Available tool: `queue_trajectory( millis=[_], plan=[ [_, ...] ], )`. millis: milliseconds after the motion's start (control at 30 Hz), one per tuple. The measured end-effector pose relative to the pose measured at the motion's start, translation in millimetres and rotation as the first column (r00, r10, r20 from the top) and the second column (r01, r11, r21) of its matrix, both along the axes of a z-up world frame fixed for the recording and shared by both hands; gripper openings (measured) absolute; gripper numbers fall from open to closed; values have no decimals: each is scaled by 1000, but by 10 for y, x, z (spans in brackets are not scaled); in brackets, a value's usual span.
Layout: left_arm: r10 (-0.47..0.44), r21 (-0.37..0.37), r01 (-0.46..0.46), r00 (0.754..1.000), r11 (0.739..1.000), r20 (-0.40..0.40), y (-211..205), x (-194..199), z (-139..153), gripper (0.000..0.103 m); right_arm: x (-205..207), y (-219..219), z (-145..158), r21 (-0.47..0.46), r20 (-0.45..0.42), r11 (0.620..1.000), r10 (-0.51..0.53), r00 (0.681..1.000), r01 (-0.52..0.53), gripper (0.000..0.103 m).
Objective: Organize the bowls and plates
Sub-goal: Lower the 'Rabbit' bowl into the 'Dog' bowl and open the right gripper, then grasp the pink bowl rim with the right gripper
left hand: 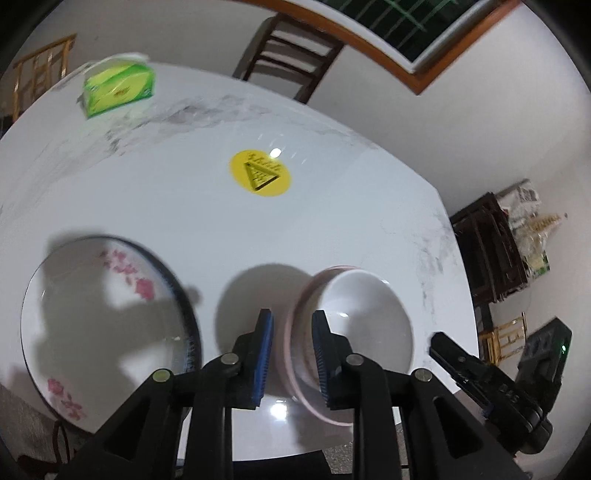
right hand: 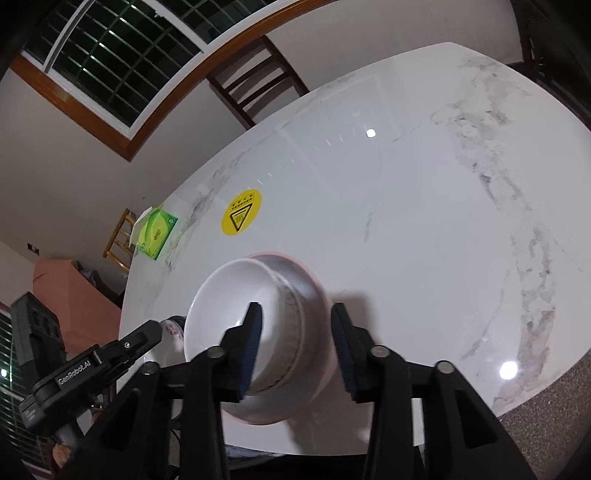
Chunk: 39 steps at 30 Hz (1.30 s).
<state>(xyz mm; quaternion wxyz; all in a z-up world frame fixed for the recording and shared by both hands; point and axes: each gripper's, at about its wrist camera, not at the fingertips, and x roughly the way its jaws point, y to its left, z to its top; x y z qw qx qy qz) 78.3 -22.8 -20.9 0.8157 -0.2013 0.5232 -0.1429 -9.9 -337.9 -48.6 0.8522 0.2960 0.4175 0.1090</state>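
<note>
Black linkage arms with blue-padded fingers fill the lower edge of both wrist views. The left gripper [left hand: 291, 354] is seen with its jaws part-way apart, straddling the near rim of the stacked bowls: one blue pad lies outside the wall, the other inside the bowl. Whether the pads press on the rim cannot be told. The right gripper [right hand: 295, 347] is set likewise on the opposite side, its jaws spread with one pad inside the inner bowl and the other outside the outer bowl; firm contact cannot be confirmed.

Between the two grippers a plain white ceramic bowl [left hand: 365, 314] is nested inside a larger pink-rimmed white bowl [left hand: 299, 332]. In the right wrist view the inner bowl [right hand: 221, 306] and the outer bowl [right hand: 310, 295] appear tilted toward the left gripper. Whether the stack rests on the table or is lifted cannot be told.

Beside the bowls, on the left gripper's side, a large round white plate with pink flower print and a dark rim [left hand: 103, 325] lies flat on the white marble-pattern table [left hand: 351, 192].

Farther out, a round yellow warning sticker [left hand: 260, 172] is fixed near the table centre. A green tissue box [left hand: 118, 86] stands near the far edge. A dark wooden chair [left hand: 291, 51] stands beyond the table, under a wood-framed window [left hand: 413, 26].
</note>
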Motion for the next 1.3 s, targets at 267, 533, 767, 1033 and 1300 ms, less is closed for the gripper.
queue_trajectory(
  millis=[267,533,767,1033,1300],
  plan=[
    [-8,-16,6,995,1000,-97,21,-5,-203,22,-22,-135,-112,-7,-66,1000,-11,998,11,45],
    [4,-11,-5,989,1000,-145,6,14,-328,22,25,-110,-261,-45,-128,999,-4,992,-2,46],
    [-5,-34,0,988,999,-153,10,40,-319,22,66,-70,-312,-70,-143,997,1,990,-11,46],
    [-15,-8,14,985,1000,-170,-96,86,-378,22,116,-41,-372,-80,-165,996,14,986,-27,43],
    [-11,8,13,982,1000,-189,-181,139,-469,22,181,14,-427,-90,-179,995,31,983,-47,35]
  ],
)
